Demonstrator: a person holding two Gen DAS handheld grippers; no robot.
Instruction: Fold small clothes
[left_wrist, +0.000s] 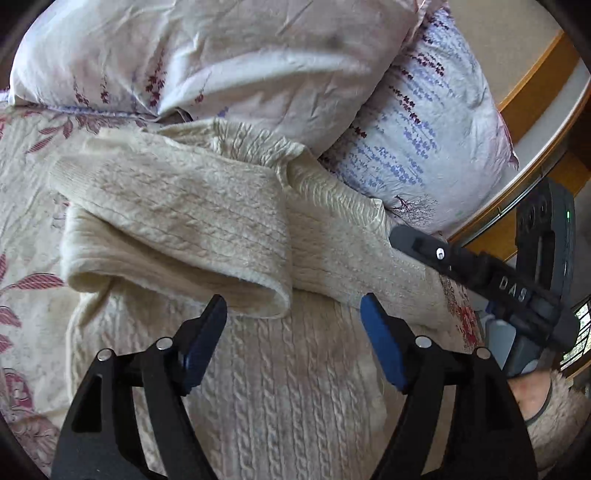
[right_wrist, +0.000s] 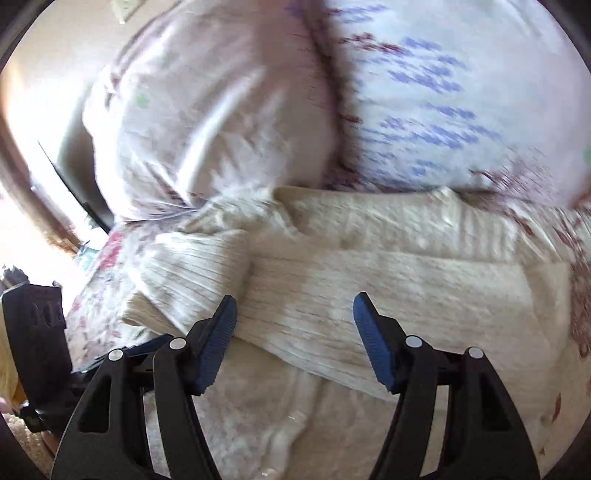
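A cream cable-knit sweater (left_wrist: 295, 387) lies on a floral bedspread (left_wrist: 26, 206), with one sleeve (left_wrist: 177, 229) folded across its body. My left gripper (left_wrist: 293, 306) hangs open just above the sweater, by the sleeve's cuff, and its blue pads press on nothing. In the blurred right wrist view the sweater (right_wrist: 369, 295) shows with both sleeves laid across it. My right gripper (right_wrist: 295, 299) stands open over the folded sleeves and holds nothing. Seen from the left wrist, the right gripper's black body (left_wrist: 509, 291) sits at the sweater's right edge.
Two pillows lie against the sweater's far edge: a pale pink one (left_wrist: 221, 55) and one with a purple lavender print (left_wrist: 424, 140). A wooden edge (left_wrist: 532, 92) runs behind them at the right. A fluffy sleeve (left_wrist: 554, 413) shows at the lower right.
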